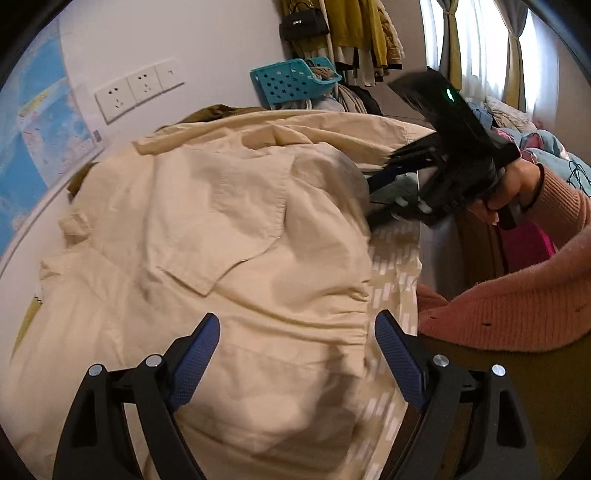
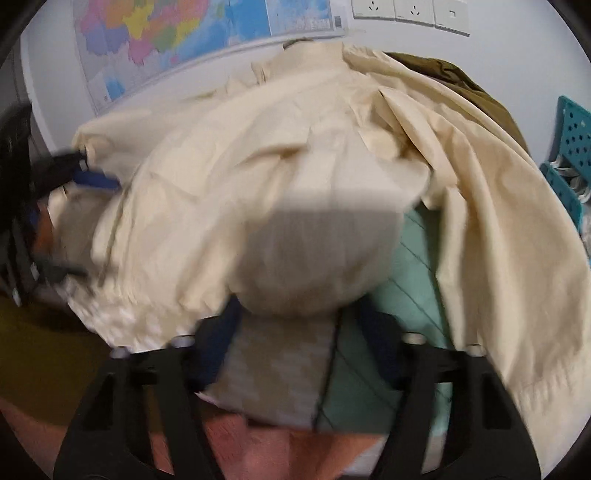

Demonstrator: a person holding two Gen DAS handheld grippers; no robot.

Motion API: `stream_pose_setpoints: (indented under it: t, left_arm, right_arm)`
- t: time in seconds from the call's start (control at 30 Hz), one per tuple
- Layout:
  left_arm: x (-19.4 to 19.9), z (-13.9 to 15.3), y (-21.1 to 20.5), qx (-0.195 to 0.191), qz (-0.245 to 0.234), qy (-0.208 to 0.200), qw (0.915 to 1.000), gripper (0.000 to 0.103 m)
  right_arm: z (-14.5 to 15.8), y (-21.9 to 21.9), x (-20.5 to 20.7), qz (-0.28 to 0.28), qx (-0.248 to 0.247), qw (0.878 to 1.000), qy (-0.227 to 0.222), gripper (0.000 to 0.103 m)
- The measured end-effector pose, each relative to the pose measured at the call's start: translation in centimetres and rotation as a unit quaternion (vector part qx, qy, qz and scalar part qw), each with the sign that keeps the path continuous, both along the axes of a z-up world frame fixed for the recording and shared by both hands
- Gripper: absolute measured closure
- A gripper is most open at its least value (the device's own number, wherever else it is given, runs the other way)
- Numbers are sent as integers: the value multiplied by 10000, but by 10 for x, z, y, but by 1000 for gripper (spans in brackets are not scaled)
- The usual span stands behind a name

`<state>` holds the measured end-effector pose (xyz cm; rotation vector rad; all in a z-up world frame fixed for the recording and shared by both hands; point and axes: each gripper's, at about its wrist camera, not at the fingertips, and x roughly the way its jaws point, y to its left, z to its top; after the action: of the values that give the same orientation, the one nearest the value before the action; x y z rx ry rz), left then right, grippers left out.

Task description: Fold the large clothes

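Two grippers work the cream coat (image 1: 207, 229) heaped on the bed: left gripper (image 1: 295, 354) hovers, fingers wide, empty; right gripper (image 2: 295, 332) fingers straddle a fold, grip too blurred to tell

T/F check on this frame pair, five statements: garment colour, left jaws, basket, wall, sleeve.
1. The garment on the bed is cream. True.
2. The left gripper is clamped on the garment. False: its jaws stand wide apart above the cloth, pinching nothing.
3. A teal basket sits beyond the garment. True.
4. The wall is bare. False: it carries a map and sockets.
5. The person's sleeve is blue. False: it is pink knit.
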<state>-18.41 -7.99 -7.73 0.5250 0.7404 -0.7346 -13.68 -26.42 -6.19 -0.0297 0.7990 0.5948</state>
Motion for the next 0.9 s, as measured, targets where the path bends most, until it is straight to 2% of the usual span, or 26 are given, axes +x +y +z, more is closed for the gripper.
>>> stream_pose_setpoints:
  t: [0.03, 0.13, 0.23, 0.3, 0.33, 0.37, 0.4, 0.43, 0.47, 0.5, 0.63, 0.67, 0.7, 0.77, 0.9]
  left_arm:
    - [1, -1, -2, 22, 16, -2, 10000, 18]
    - [-1, -1, -12, 49, -31, -2, 10000, 13]
    - [-2, -5, -28, 365, 64, -254, 9990, 13]
    - [7, -6, -32, 513, 339, -385, 9974, 39]
    - [13, -4, -30, 474, 454, -265, 9975, 51]
    - [16, -2, -26, 396, 518, -164, 9977, 77]
    - [21, 2, -22, 322, 637, -135, 9974, 82]
    - [24, 9, -16, 217, 807, -259, 9962, 84]
    - [26, 15, -11, 100, 872, -280, 9957, 85]
    - [30, 23, -2, -81, 933, -216, 9954, 86]
    - [42, 47, 14, -267, 1140, -370, 9924, 86]
    - [45, 51, 15, -309, 1142, -382, 9922, 86]
    - [47, 58, 17, -390, 1135, -416, 9919, 86]
    - [49, 67, 19, -448, 1117, -515, 9914, 85]
    - [55, 76, 19, -393, 1138, -595, 9909, 85]
  right_arm:
    - [8, -2, 1, 90, 433, 9990, -20, 68]
    - [40, -5, 1, 236, 1036, 9940, -258, 68]
    - [73, -9, 3, 297, 1513, 9869, -484, 68]
    - [83, -9, 6, 361, 1732, 9828, -523, 68]
    - [86, -7, 9, 365, 1706, 9832, -543, 68]
    - [86, -10, 11, 326, 1634, 9844, -560, 68]
    - [86, -10, 10, 280, 1547, 9857, -611, 68]
    - [84, -15, 6, 252, 1557, 9856, -613, 65]
    - [82, -17, 5, 223, 1584, 9854, -576, 52]
    - [79, -20, 3, 165, 1537, 9864, -564, 48]
    - [52, -10, -15, 193, 877, 9949, -459, 43]
    - [45, -5, -16, 181, 806, 9957, -412, 36]
    - [38, 2, -14, 141, 717, 9967, -361, 33]
    - [29, 18, -9, 9, 484, 9980, -416, 33]
    - [24, 45, 9, -140, 513, 9965, -642, 29]
